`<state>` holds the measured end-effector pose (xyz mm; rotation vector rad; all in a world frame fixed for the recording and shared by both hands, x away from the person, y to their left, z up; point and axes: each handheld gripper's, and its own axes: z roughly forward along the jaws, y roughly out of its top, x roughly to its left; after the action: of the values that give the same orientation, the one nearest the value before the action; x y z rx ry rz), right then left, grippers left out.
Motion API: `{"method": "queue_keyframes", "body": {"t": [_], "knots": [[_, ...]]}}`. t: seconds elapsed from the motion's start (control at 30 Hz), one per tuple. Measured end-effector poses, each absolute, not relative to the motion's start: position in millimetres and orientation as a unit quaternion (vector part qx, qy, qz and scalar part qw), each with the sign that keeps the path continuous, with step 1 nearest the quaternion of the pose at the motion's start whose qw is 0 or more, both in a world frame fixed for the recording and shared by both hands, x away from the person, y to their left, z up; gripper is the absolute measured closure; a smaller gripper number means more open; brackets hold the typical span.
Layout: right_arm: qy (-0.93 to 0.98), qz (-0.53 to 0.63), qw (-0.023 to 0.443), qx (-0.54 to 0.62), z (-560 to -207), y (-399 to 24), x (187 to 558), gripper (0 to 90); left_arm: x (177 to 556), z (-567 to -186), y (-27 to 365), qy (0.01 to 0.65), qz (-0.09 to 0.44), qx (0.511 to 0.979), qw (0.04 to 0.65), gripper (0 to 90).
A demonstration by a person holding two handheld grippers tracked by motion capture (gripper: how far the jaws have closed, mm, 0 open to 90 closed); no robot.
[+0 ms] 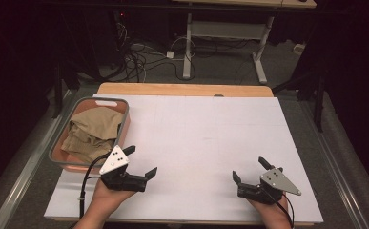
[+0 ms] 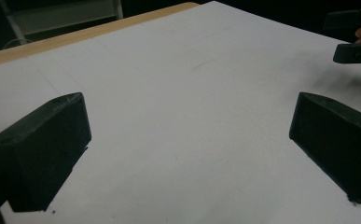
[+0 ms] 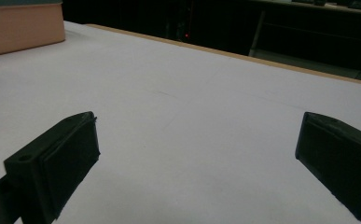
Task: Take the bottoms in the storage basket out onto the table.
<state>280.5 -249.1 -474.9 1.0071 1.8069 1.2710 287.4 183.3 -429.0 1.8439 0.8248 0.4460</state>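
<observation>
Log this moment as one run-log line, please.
left tongs: open, empty, beside basket | right tongs: open, empty | tan cloth: crumpled in basket | white board: bare between tongs

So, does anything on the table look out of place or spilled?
Nothing stands out. The tan cloth lies crumpled inside the basket at the left edge; both tools, left and right, are open over the white table.
</observation>
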Motion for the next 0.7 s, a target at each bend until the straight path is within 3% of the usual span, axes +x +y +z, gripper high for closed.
{"method": "queue_keyframes", "body": {"t": [0.7], "knots": [[0.701,0.490,0.343,0.388,-476.6,-247.1,280.9,0.6,296.9,-421.0,231.8,0.389,0.208,0.743,0.503,0.0]]}}
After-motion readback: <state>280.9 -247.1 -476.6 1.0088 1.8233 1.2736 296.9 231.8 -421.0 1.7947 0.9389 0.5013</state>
